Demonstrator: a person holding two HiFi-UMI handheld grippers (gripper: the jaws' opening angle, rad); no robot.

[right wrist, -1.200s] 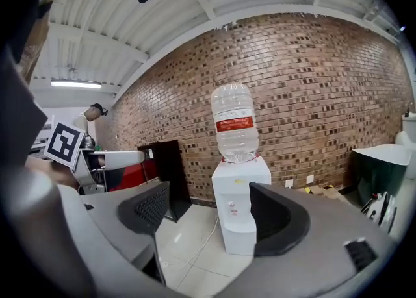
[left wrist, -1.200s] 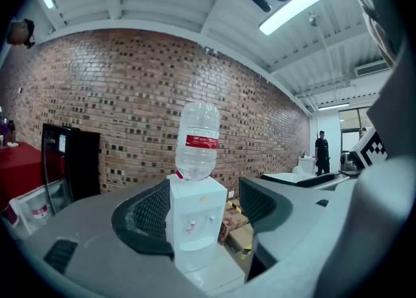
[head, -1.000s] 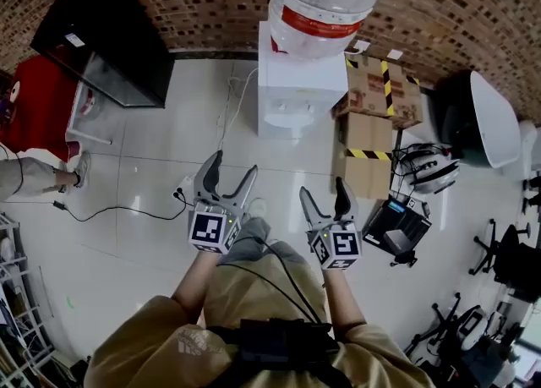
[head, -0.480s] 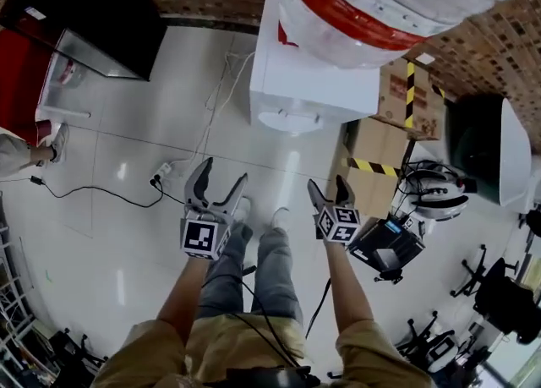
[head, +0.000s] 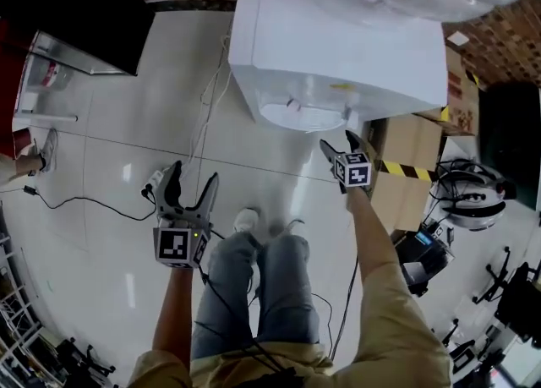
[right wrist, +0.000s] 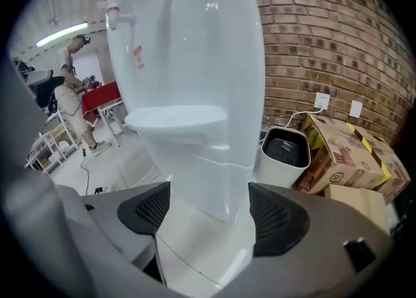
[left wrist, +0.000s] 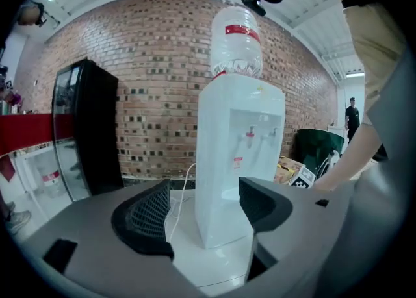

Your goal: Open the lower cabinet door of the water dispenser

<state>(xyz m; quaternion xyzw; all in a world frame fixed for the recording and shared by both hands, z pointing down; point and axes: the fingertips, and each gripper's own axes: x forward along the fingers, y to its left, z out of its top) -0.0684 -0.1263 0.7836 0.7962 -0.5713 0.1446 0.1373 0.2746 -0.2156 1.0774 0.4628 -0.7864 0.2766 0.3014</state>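
Lower cabinet door (right wrist: 207, 180): flat white panel under the drip shelf of the tall white plastic water dispenser (head: 338, 48); it sits flush with the body, closed.
Right gripper (head: 337, 143): just in front of the dispenser, below the shelf; jaws wide apart, pads bare, the panel framed in the gap; whether it touches I cannot tell.
Left gripper (head: 193, 173): well apart to the left, over the pale tiled floor (head: 110, 158); jaws wide, nothing between.
Clear water bottle (left wrist: 236, 40): red-banded, upended on the dispenser.
Brown cardboard boxes (head: 418, 141): yellow-black tape, beside the dispenser's right side.
Red brick wall (left wrist: 156, 63): behind the dispenser.
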